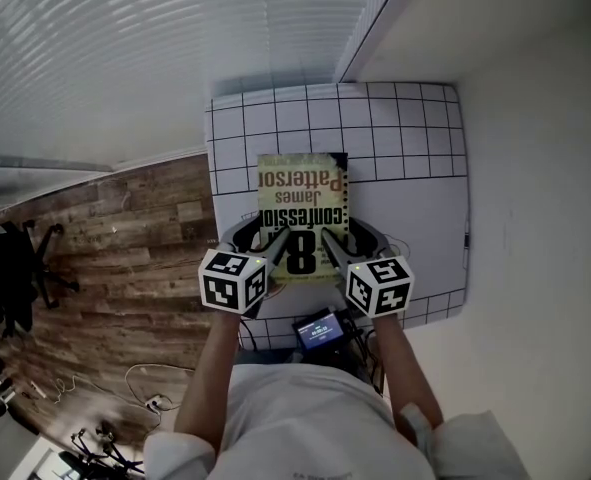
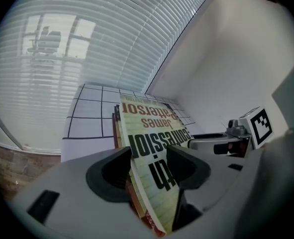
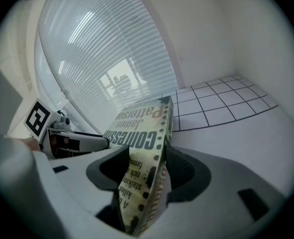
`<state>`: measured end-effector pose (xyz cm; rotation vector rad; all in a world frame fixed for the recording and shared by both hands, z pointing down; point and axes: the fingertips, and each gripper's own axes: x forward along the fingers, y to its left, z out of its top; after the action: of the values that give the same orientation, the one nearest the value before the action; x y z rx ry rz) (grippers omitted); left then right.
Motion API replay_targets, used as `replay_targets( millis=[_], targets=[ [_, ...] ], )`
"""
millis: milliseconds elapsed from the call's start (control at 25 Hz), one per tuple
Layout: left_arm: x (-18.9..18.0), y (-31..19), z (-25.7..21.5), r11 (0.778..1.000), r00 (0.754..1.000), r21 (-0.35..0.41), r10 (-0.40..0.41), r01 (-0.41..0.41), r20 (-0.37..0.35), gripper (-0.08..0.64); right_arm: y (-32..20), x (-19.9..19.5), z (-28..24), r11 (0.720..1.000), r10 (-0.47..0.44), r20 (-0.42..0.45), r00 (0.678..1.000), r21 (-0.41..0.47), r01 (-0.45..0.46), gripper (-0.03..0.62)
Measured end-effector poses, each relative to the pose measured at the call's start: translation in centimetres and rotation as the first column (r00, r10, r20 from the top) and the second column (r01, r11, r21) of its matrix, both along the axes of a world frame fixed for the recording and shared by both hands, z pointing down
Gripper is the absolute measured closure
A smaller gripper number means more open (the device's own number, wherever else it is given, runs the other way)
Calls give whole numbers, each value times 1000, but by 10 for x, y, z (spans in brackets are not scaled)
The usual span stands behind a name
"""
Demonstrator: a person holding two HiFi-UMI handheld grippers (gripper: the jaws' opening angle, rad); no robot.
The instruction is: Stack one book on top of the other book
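A yellow-green paperback [image 1: 303, 208] lies lengthwise over the gridded white table [image 1: 415, 168], its title facing away from me. My left gripper [image 1: 275, 236] and right gripper [image 1: 330, 238] both hold its near end, side by side. In the left gripper view the left gripper [image 2: 149, 166] is shut on the paperback [image 2: 154, 133]. A darker second book [image 2: 116, 128] shows as a brown-red edge just beneath it. In the right gripper view the right gripper [image 3: 147, 168] is clamped on the paperback [image 3: 139, 128], one jaw over the cover and one under. Whether the paperback rests on the lower book or hangs above it, I cannot tell.
White walls meet behind and to the right of the table, with window blinds [image 1: 125, 48] at the far left. A wooden floor [image 1: 125, 248] with an office chair [image 1: 15, 268] and cables lies to the left. A small lit screen [image 1: 318, 330] sits at the person's waist.
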<state>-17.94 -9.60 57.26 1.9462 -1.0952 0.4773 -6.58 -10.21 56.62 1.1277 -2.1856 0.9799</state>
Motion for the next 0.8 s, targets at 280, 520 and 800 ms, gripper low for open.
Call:
replay_targets(
  millis=[280,520,800],
  targets=[
    [0,0,-1,999,1000,43,3,-3,7,333,0,-1,2,1000,3,-12,1000,-10,-3,359],
    [0,-1,-3,996,998,80,22,-27,61,331,-2,3,4,1000,-5,-16,1000,-11,4,333],
    [-1,-1,-6,992,992,124,12,-28,128,311,-3,7,4,1000,20,-38,999,-1,-20,296]
  ],
)
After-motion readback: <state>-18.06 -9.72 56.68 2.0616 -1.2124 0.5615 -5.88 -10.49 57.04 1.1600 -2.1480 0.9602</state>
